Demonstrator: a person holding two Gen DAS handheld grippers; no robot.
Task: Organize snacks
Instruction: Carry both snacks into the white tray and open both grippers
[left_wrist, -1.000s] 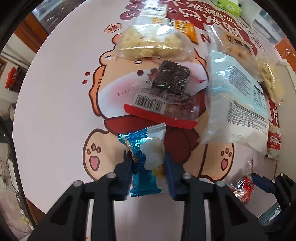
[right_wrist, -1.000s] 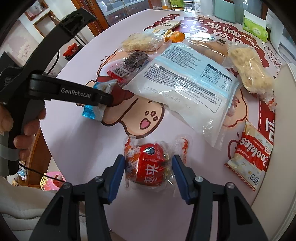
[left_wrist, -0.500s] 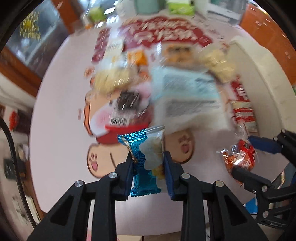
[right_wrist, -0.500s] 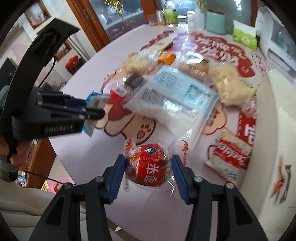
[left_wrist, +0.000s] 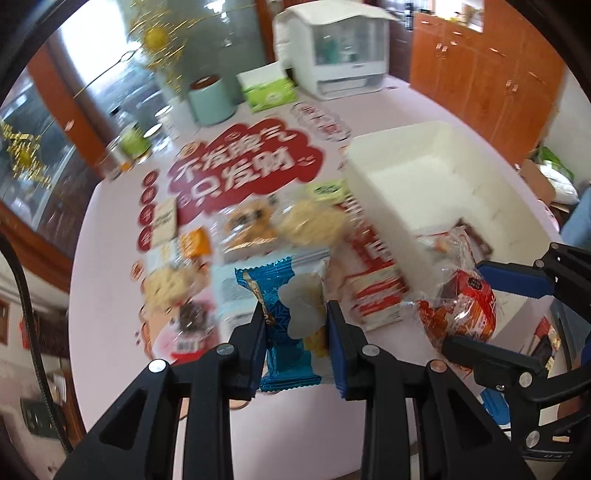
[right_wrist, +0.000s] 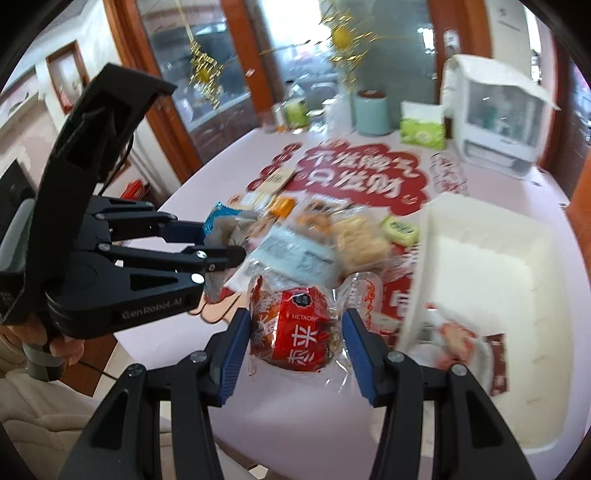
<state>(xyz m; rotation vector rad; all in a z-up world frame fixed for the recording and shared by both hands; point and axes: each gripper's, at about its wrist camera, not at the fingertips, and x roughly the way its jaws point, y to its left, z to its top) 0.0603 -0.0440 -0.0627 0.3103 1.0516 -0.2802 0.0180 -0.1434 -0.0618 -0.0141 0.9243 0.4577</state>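
The left tongs (left_wrist: 295, 325) are clamped on a blue snack packet (left_wrist: 291, 325) at lower centre of the left wrist view, held clear above the pink counter (left_wrist: 110, 280). The right tongs (right_wrist: 291, 332) are clamped on a red snack in clear wrap (right_wrist: 299, 332) at lower centre of their own view. A white bin (right_wrist: 491, 273) sits at the right of that frame, and loose snack bags (left_wrist: 295, 221), blurred, lie mid-frame just left of it.
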